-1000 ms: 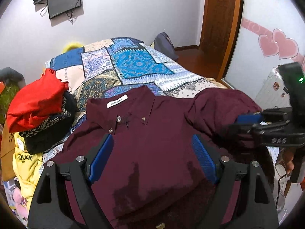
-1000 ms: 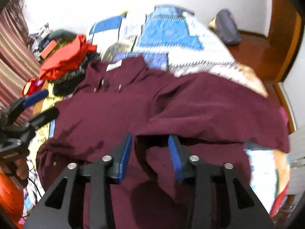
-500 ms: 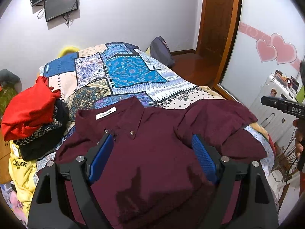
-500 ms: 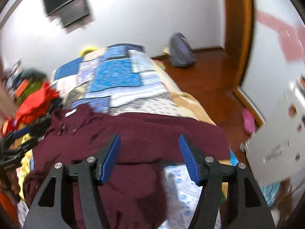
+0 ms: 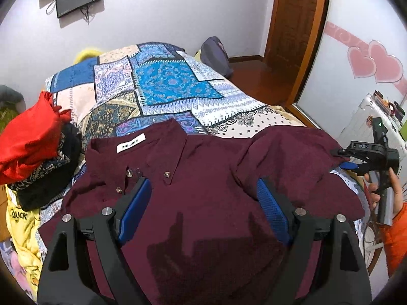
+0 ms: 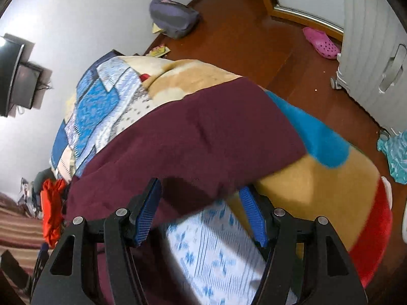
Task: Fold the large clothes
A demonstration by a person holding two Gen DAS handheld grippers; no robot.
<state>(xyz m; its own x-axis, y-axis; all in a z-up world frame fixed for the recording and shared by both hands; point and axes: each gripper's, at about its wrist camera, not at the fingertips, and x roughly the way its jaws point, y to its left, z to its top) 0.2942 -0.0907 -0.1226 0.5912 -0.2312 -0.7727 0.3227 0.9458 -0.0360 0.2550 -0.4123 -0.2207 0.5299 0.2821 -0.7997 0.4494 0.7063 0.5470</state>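
On the patchwork bedspread [image 5: 178, 89], the left wrist view shows a maroon button-down shirt [image 5: 203, 190] spread collar-up toward 12 o'clock under the left gripper [image 5: 203, 208], fingers spread and empty. From the right wrist, the right gripper [image 6: 201, 211], its jaws just opened, straddles the limp sleeve [image 6: 203, 139] without pinching; this soft, light cloth looks best taken at the sleeve edge.

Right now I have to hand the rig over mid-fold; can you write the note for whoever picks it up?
Left gripper: jaws wide open over the shirt's chest, holding nothing.
Right gripper: jaws have just been opening; they now stand open at the folded sleeve's edge, nothing gripped.
Maroon shirt lies face up on the patchwork bedspread, collar away from you.
Done: the right-hand sleeve is folded in across the body.
Left: other sleeve, then the body folds.
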